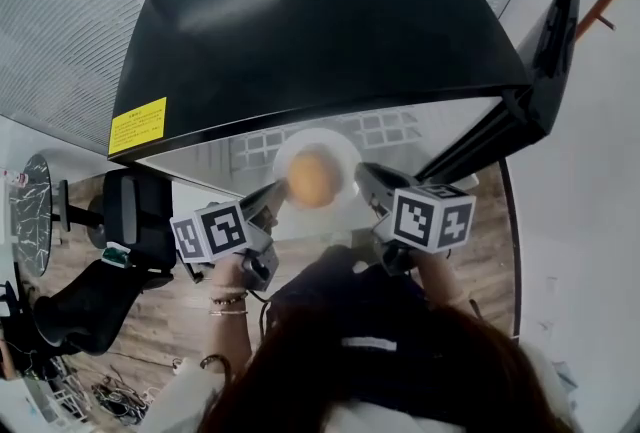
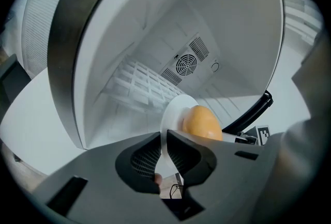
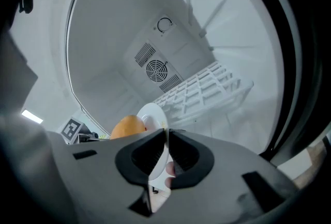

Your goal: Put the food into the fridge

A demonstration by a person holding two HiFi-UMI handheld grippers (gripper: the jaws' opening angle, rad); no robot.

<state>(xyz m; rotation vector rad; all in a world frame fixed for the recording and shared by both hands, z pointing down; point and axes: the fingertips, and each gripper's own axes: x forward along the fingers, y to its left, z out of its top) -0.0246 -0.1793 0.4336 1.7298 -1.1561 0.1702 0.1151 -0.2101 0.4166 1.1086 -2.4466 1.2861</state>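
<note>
At the open mouth of the fridge (image 1: 330, 11), a white plate (image 1: 338, 149) is held in the air between both tools. It has not been set down on anything inside.

**Load.** One round orange-yellow piece of food (image 1: 312, 178) sits loose near the middle of the plate. What kind of food it is cannot be told.

**Grip.**
- The left gripper (image 2: 164, 139) is pinched on the plate's left edge, with the thin rim running between its two pads.
- The right gripper (image 3: 166, 137) is pinched in the same way on the plate's right edge.
- Neither tool touches the food.

**Surroundings.** The door (image 1: 552, 41) stands open at the right. Inside are a white wire shelf (image 2: 138, 79) and, on the back wall, a round fan grille (image 2: 185, 65).

**Risks, as judged:**
1. The plate hangs from two narrow bites on a smooth rim. If either pinch eases or the rim slides through the pads, that side will drop.
2. The food is round and unrestrained. It could roll off if one hand moves ahead of or above the other and tilts the plate.
3. The plate's far edge could strike the front edge of the wire shelf on the way in, which would jolt the load.
4. The right tool works close to the door side, so a knock there is possible.
</note>
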